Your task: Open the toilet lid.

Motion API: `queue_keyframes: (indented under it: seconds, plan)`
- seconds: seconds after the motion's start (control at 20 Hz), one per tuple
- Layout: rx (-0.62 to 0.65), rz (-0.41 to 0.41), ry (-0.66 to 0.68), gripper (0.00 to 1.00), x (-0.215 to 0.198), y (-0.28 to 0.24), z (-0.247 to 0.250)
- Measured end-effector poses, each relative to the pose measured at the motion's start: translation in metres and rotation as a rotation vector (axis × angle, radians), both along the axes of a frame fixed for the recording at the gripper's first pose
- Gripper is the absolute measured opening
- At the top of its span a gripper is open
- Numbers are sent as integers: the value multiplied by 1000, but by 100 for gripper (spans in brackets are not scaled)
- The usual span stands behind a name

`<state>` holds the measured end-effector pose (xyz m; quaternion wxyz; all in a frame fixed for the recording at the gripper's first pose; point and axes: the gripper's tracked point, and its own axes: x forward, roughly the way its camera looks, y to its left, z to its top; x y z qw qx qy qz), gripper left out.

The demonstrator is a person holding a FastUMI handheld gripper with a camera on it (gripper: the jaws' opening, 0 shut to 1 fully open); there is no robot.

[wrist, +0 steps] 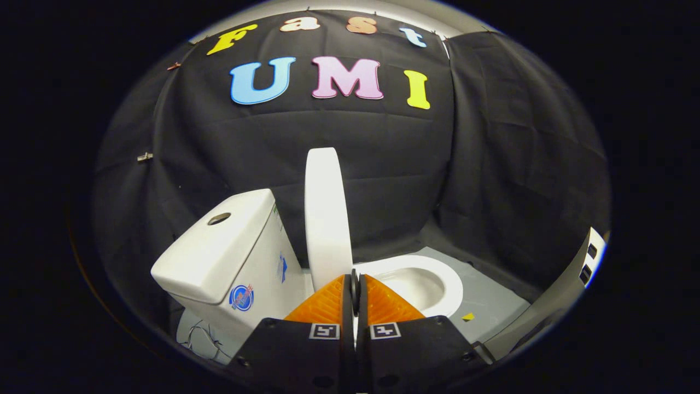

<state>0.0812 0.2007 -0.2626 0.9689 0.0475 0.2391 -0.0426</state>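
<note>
The white toilet stands on the floor just ahead of me. Its lid (326, 219) is raised nearly upright and I see it edge-on, between the tank (219, 251) and the open seat ring (421, 279) with the bowl inside. My gripper (354, 287) is shut, its two fingers pressed together with nothing between them. The fingertips sit right at the foot of the lid, on its bowl side. Whether they touch the lid I cannot tell.
A round flush button (219, 219) sits on top of the tank. Grey floor (492, 301) lies beyond the bowl with a small yellow marker (468, 316) on it. A pale panel (588, 257) with dark squares stands off to the right. Black cloth walls close in behind.
</note>
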Motion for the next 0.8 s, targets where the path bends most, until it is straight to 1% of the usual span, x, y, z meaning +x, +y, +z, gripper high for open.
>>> queue_keyframes:
  seconds: [0.25, 0.6, 0.8]
  plan:
    - [-78, 54, -39, 7, -2, 32, 2]
    - [-138, 131, -51, 8, -9, 78, 0]
    - [-140, 133, -55, 8, -10, 82, 1]
